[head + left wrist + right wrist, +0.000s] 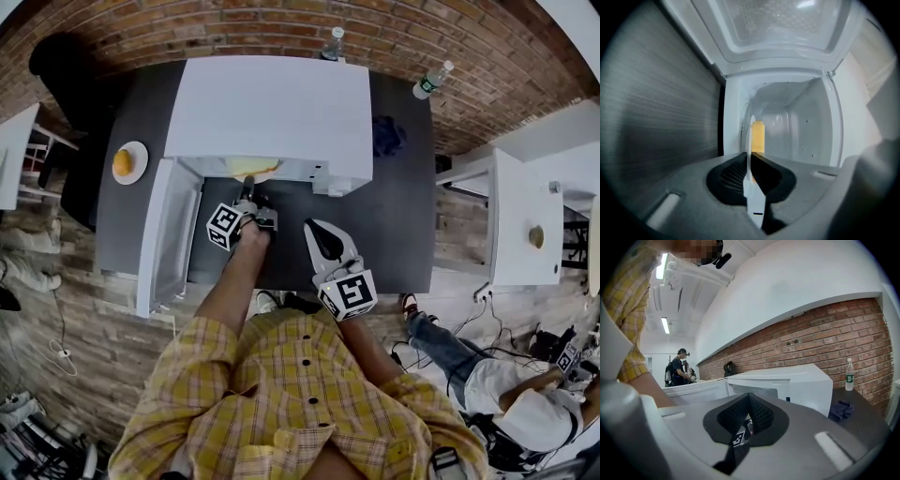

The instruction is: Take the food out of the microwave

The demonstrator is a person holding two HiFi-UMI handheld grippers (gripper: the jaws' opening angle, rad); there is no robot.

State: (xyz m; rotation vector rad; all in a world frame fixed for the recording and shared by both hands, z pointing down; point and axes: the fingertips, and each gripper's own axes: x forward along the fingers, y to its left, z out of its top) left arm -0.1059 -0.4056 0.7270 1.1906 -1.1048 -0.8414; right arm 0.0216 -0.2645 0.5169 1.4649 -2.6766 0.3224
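- The food [758, 137] is a smooth yellow piece lying on a white plate [754, 201] inside the microwave [272, 108]. The plate's edge and the oven's top hide most of it, so its kind cannot be told.
- The left gripper [749, 158] has its ribbed black pads clenched on the plate's thin, glossy rim, at the oven's mouth.
- The microwave is a boxy white shell, and its door [169, 234] hangs open at the left.
- The right gripper [749, 399] hovers above the dark matte table [394, 216], jaws pressed together and empty.
- A crumpled blue cloth [386, 134] lies beside the oven.
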